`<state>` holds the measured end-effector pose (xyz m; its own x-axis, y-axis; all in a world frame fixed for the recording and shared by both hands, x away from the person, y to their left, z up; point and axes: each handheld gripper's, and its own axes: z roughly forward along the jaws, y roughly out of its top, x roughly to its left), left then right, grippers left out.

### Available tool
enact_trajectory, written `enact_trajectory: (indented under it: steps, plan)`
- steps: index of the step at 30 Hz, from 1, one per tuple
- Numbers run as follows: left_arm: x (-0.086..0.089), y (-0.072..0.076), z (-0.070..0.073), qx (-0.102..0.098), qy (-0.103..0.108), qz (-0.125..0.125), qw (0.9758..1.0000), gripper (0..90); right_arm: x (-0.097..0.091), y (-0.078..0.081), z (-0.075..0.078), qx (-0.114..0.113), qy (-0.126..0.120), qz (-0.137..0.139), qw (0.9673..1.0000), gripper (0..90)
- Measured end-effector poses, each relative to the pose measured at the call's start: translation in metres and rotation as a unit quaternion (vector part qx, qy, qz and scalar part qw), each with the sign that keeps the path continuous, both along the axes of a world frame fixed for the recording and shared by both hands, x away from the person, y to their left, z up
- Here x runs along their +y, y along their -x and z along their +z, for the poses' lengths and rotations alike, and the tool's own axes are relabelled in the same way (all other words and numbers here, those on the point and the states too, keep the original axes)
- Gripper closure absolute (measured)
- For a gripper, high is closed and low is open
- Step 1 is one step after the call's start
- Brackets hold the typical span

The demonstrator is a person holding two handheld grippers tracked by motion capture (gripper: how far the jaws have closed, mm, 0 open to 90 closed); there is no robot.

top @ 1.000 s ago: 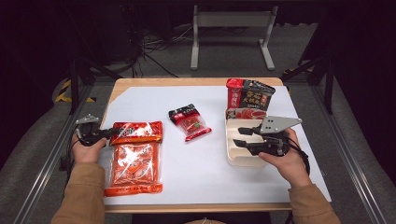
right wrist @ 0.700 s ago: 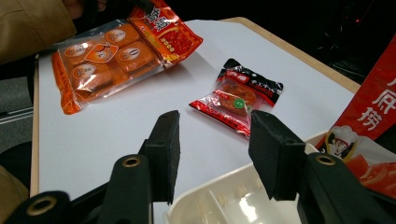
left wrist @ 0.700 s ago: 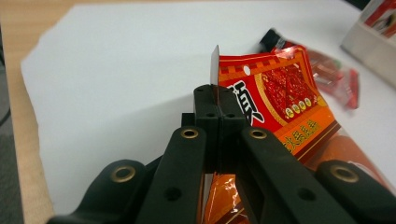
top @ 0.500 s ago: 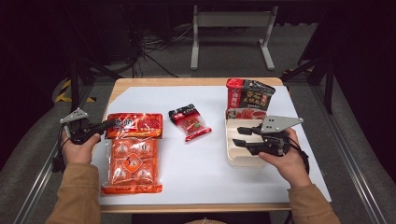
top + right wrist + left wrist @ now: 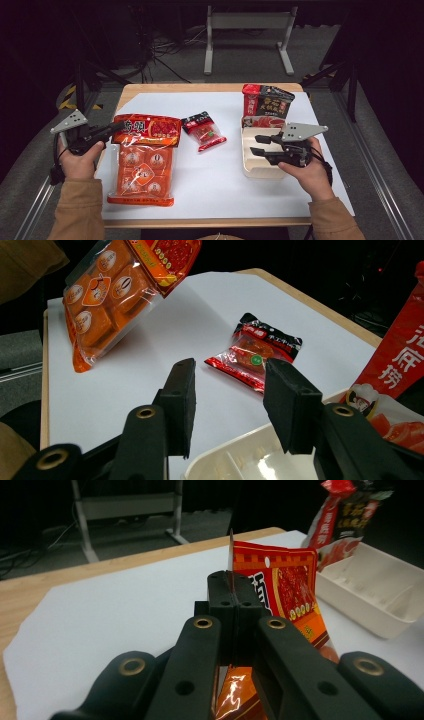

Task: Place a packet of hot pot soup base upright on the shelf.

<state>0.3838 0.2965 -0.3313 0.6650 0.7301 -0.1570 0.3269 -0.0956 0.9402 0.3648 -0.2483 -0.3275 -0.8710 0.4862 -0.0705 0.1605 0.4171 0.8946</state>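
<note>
A large orange snack packet (image 5: 142,165) with several wrapped pieces hangs tilted at the table's left. My left gripper (image 5: 117,127) is shut on its top edge. In the left gripper view the jaws (image 5: 232,587) pinch the thin seam of the packet (image 5: 285,590). The right gripper view shows the packet (image 5: 110,290) raised, with its lower end near the white sheet. My right gripper (image 5: 257,145) hovers over the cream tray (image 5: 250,170), open, nothing between its fingers (image 5: 230,385). A small red-and-black packet (image 5: 202,131) lies mid-table.
A red-and-black bag (image 5: 267,102) stands behind the tray at the back right. A white sheet (image 5: 220,180) covers the wooden table. The tray (image 5: 235,460) has ribbed compartments. Metal frame legs stand on the dark floor beyond the table.
My left hand rose and drew left, lifting the orange packet's top end off the table. The right hand stayed over the tray.
</note>
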Motion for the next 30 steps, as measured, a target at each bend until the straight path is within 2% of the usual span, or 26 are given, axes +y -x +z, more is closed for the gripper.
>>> enact_trajectory:
  steps: [3,10,14,20,24,30]
  plan:
    - [-0.002,0.007,0.007,-0.008,0.004,-0.01,0.9999,90.0,0.0,0.0,0.002,-0.003,-0.003,0.001,1.0,56.8]
    - [-0.01,0.019,0.022,-0.032,-0.003,-0.029,0.9991,90.0,0.003,0.002,0.004,-0.005,-0.005,0.007,1.0,57.0]
    - [-0.015,0.03,0.032,-0.052,-0.003,-0.037,0.9979,90.0,0.004,0.003,0.006,-0.008,-0.006,0.009,0.9999,57.0]
    - [-0.024,0.044,0.046,-0.082,-0.006,-0.053,0.9952,90.0,0.004,0.004,0.007,-0.009,-0.008,0.009,0.9999,57.2]
    - [-0.033,0.053,0.055,-0.097,-0.007,-0.072,0.9927,90.0,0.006,0.006,0.009,-0.011,-0.013,0.014,0.9998,57.2]
    - [-0.046,0.066,0.068,-0.117,-0.02,-0.094,0.9884,90.0,0.007,0.007,0.011,-0.01,-0.024,0.014,0.9996,56.1]
